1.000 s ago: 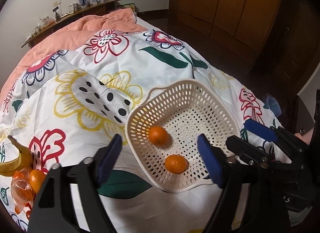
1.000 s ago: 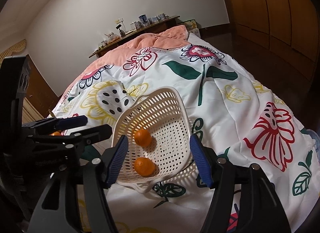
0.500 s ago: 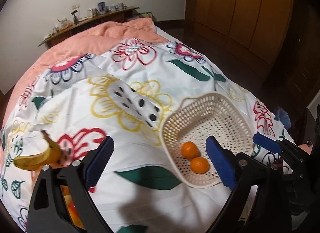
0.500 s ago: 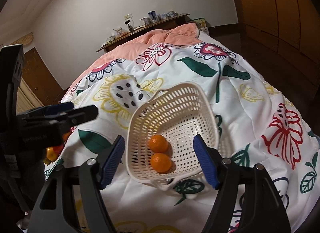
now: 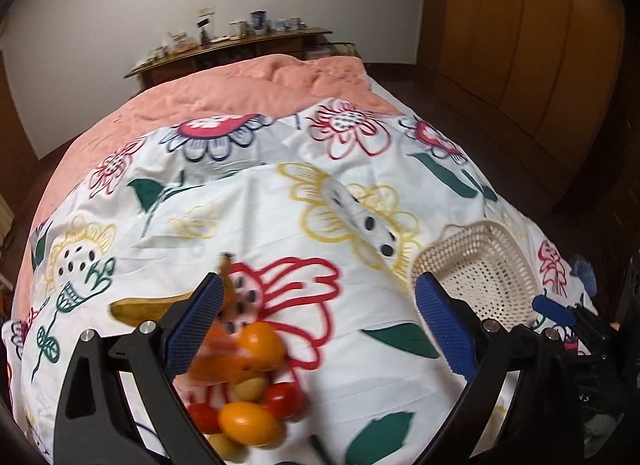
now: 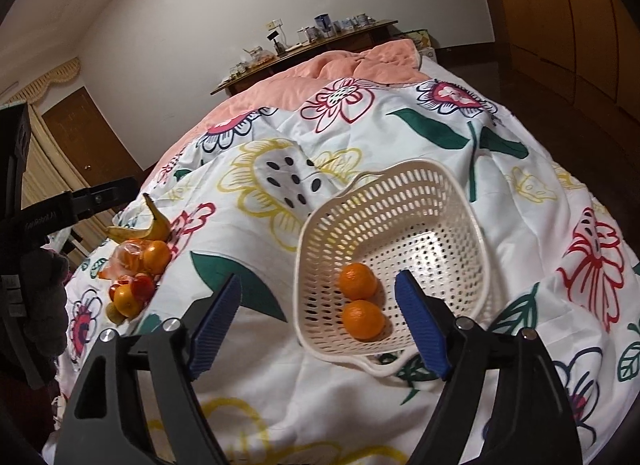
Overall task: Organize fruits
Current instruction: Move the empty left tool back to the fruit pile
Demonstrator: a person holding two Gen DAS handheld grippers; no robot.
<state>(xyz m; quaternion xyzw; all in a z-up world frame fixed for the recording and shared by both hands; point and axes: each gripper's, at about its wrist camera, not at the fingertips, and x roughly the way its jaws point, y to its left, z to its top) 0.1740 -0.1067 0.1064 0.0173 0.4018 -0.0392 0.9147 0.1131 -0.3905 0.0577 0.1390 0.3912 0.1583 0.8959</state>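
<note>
Two oranges [image 6: 358,299] inside basket [image 6: 472,233]; fruit pile [image 5: 248,385] and banana [image 6: 150,225] left of basket, on floral quilt [image 6: 360,405]. Left gripper [image 5: 320,325] and right gripper [image 6: 320,317] just widened, spread, empty. Shelf [image 5: 228,49] beyond basket.

You can read two markings. On the black plastic body of the left gripper [image 6: 48,221], at the left edge of the right wrist view, small pale lettering looks like "GenRobot.AI". On the black right gripper [image 5: 584,397], near right, stands "45".

Bare quilt [image 6: 280,345] between basket [image 6: 472,225] and fruit pile [image 6: 136,273].
</note>
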